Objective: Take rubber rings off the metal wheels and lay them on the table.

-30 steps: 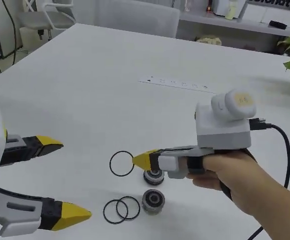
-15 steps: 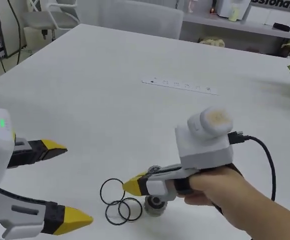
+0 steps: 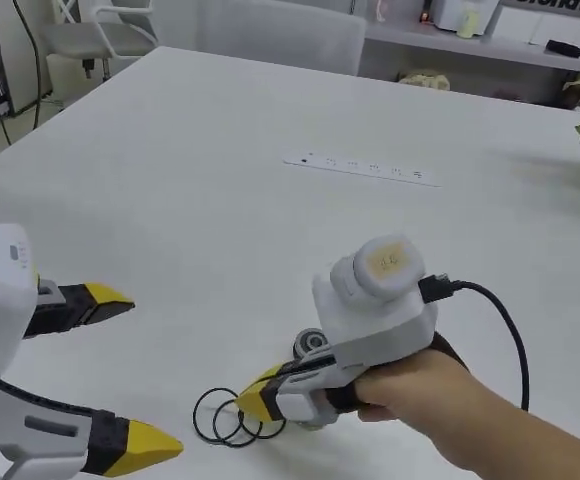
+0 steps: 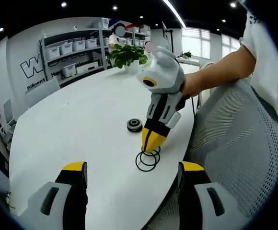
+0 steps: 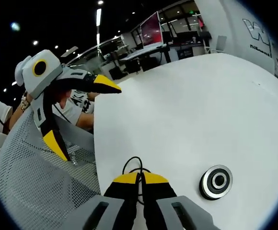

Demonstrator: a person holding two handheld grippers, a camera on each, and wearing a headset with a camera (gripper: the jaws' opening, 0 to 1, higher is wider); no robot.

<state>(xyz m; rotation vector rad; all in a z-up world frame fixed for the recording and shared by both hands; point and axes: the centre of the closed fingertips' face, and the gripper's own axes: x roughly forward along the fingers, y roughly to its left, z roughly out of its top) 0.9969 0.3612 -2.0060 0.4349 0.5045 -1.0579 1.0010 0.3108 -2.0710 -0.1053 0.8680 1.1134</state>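
- The white worktop (image 3: 270, 190) stands in an office, with a chair at its far end. The work sits close to its near edge.
- The right gripper (image 5: 140, 179) has its fingers pressed together, pinching a thin black rubber ring (image 5: 129, 160) that loops out ahead of the tips.
- Just past those tips the loose rings (image 3: 228, 420) lie overlapping on the worktop. I cannot tell whether the held ring touches them.
- To release well, I would lower until the loop lies flat and part the fingers only slightly. Then draw straight back so the rubber does not cling, and keep it in from the edge.
- A metal wheel (image 5: 218, 181) lies flat just beside the fingers. A dark band circles it, likely a ring to remove.
- The left gripper (image 3: 135, 368) hovers well apart, its fingers spread wide and empty. It could steady that wheel.
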